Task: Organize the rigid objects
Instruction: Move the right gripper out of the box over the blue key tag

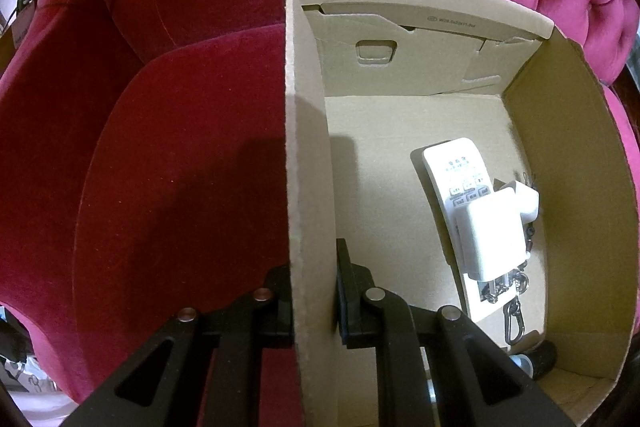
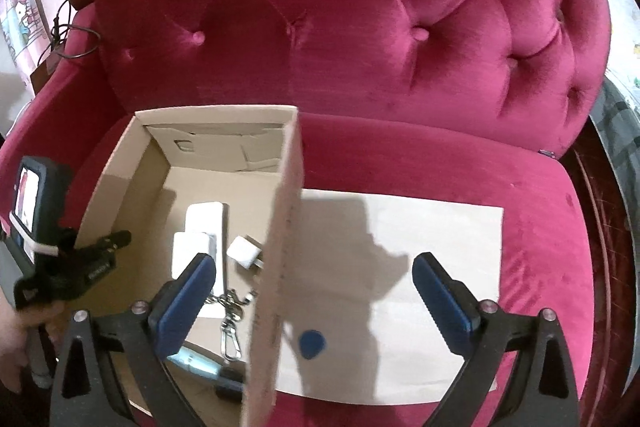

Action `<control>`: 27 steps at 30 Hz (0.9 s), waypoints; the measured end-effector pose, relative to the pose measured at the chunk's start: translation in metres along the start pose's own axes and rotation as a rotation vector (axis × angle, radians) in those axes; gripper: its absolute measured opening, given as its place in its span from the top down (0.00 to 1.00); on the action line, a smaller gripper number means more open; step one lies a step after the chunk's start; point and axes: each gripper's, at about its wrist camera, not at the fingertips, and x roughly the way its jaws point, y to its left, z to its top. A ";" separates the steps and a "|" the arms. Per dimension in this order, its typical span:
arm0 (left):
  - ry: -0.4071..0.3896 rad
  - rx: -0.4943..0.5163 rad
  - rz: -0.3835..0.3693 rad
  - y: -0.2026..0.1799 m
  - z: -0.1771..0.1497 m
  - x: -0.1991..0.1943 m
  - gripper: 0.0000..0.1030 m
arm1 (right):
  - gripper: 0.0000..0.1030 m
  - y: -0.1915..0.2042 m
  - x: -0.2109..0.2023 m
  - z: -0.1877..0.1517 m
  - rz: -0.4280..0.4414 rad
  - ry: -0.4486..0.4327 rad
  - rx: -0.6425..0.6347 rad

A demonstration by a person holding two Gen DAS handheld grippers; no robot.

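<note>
Left gripper [image 1: 314,301]: black jaws clamped on the left wall of the open brown cardboard box [image 1: 308,155], at its 9 o'clock side. Right gripper [image 2: 314,301]: blue-padded jaws spread wide, nothing between the pads.

Box contents: long white remote control [image 1: 456,179]; white square charger block [image 1: 494,237] lying on it; small white plug adapter [image 2: 244,253] at 3 o'clock of the remote; metal key chain [image 2: 230,323]. Small blue disc [image 2: 312,343] lies outside on the beige paper sheet [image 2: 440,227], red velvet sofa [image 2: 360,27].
</note>
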 end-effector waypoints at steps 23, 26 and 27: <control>0.000 0.009 0.018 -0.008 0.000 0.000 0.86 | 0.02 -0.059 0.023 -0.064 0.022 0.005 0.020; 0.000 0.008 0.019 -0.008 -0.001 0.000 0.86 | 0.02 -0.059 0.027 -0.066 0.053 0.024 -0.004; 0.000 0.008 0.019 -0.009 0.000 0.000 0.86 | 0.02 -0.059 0.029 -0.067 0.065 0.029 -0.014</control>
